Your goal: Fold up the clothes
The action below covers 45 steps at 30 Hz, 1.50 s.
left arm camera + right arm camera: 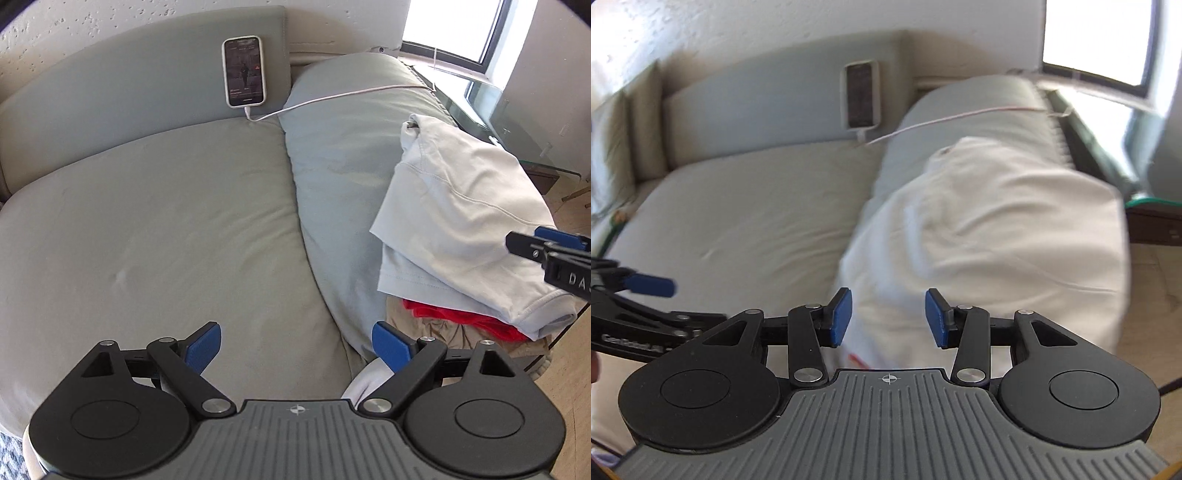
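Both grippers hovering by the clothes pile (pixel 461 229)

Left gripper (pixel 297 345) is hanging spread, empty, left of the pile; right gripper (pixel 888 319) is gaping over its white top garment (pixel 997 229).

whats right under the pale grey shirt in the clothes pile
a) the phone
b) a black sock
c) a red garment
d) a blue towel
c: in the left wrist view a red garment shows just below the hem of the pale grey shirt, with a tan piece under it; the phone leans on the back cushion, away from the pile.
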Motion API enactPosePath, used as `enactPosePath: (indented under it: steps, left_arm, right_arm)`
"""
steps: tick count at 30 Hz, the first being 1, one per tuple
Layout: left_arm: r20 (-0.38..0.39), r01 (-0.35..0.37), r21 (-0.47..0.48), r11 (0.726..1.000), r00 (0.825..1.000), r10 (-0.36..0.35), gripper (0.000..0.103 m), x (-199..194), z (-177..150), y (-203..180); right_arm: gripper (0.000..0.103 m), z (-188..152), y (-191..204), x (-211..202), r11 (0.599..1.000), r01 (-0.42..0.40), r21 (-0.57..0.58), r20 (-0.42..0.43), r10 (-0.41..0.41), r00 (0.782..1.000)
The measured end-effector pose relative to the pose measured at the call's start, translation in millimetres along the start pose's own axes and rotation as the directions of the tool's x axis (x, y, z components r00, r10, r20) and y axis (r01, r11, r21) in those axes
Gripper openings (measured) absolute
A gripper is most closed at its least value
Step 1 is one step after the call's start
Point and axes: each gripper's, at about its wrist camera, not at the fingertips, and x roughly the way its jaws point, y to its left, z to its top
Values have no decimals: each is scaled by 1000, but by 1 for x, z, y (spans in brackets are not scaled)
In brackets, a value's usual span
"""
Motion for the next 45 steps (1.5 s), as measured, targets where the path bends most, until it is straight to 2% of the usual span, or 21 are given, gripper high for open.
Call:
enactPosePath:
  steps: [1,3,5,7,8,9,10,12,14,15,16,18,20,22,28,34,45]
  left_arm:
    - [2,13,14,1000,1000,-13,90,-1,-1,-4]
    - [9,31,44,999,999,-32,90,-4,-6,-13]
    - [17,45,79,996,999,-46,90,-8,-9,-22]
    - [27,56,112,992,998,-60,90,-12,-12,-30]
    - [29,59,126,990,998,-63,91,-14,-13,-34]
    - [28,60,139,988,998,-65,91,-15,-13,-38]
    - [27,62,153,986,997,-67,91,-17,-12,-42]
    - [26,75,183,980,996,-81,91,-22,-9,-51]
    - [25,100,198,975,994,-108,93,-35,-2,-64]
    - [25,114,202,973,992,-122,95,-43,2,-71]
    - [24,127,203,971,991,-135,95,-51,6,-77]
    - [7,157,205,966,987,-162,100,-67,14,-90]
    - [-12,187,204,961,982,-188,101,-83,19,-99]
    - [-14,199,204,959,980,-200,102,-99,23,-107]
    - [42,172,206,963,982,-184,102,-139,21,-116]
    - [-6,189,174,966,982,-191,102,-148,10,-107]
    - [-1,184,195,963,982,-187,102,-145,3,-107]
  right_arm:
    - [50,-4,-12,-7,998,68,15,19,-68,997]
    - [53,-11,-35,-8,987,150,56,-9,-150,989]
    - [51,-22,-51,1,981,178,75,-87,-171,981]
    - [52,-39,-53,2,978,205,38,-169,-196,966]
    - [53,-48,-49,-5,978,210,10,-177,-205,963]
    - [60,-57,-47,-14,976,216,-9,-193,-213,958]
    - [66,-64,-48,-21,974,228,-3,-231,-223,947]
    - [62,-74,-57,-38,963,260,69,-309,-227,924]
    - [62,-76,-66,-69,958,227,177,-297,-167,940]
    - [68,-72,-69,-86,953,199,229,-276,-132,952]
    - [81,-66,-71,-105,943,170,287,-255,-96,962]
    - [98,-49,-73,-136,920,123,372,-228,-38,973]
    - [99,-34,-69,-162,913,93,397,-215,-7,977]
    - [102,-20,-62,-181,920,94,379,-210,-13,978]
    - [103,9,-41,-219,937,183,298,-214,-121,969]
    - [103,6,-32,-234,948,199,248,-234,-141,962]
    - [103,-4,-23,-237,953,197,231,-244,-139,960]
